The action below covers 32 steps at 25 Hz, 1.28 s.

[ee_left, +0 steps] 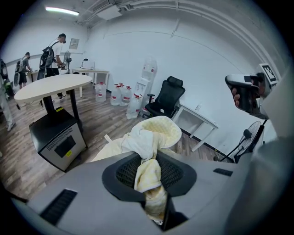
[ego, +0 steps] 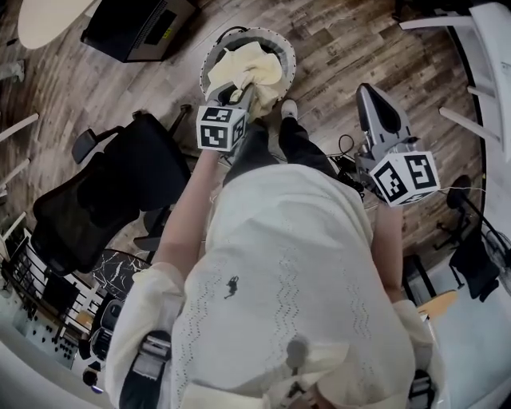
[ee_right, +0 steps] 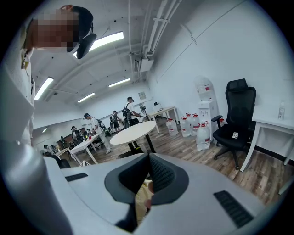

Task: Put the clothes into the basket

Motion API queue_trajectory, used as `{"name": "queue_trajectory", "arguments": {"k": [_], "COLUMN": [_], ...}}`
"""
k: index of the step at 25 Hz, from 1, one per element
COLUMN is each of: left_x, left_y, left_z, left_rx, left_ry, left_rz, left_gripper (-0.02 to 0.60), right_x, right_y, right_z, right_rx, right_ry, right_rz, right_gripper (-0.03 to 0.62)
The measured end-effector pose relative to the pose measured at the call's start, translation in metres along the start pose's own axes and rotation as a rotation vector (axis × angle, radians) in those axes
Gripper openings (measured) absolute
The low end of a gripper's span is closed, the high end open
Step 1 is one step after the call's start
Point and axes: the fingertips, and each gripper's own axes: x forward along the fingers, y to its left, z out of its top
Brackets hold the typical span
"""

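The left claw (ego: 246, 92) pinches a soft, waffle-textured pale yellow cloth (ego: 242, 65), bunched at the mouth of the round basket (ego: 284, 46) with its perforated rim. The right claw (ego: 371, 96), its ribbed jaws together and holding nothing, hangs well apart from the basket.

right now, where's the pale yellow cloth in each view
Head view: pale yellow cloth top centre, over the round basket, at the left gripper's tip.
Left gripper view: dead centre, pinched in the jaws.
Right gripper view: not clearly in it.
Shared landmark: round white table, top left, left, centre.
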Motion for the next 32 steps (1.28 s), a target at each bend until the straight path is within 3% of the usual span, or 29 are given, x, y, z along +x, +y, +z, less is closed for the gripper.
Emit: {"name": "queue_trajectory", "arguments": {"k": [32], "left_x": [0.092], "left_y": [0.041], "left_z": [-0.096], "left_rx": [0.098], "left_ry": [0.303], "left_rz": [0.021], "left_gripper": [0.094], "right_x": [0.009], "right_y": [-0.004], "right_z": [-0.028], "right_rx": [0.030], "right_ry": [0.029], "right_rz": [-0.064], "right_gripper": [0.008]}}
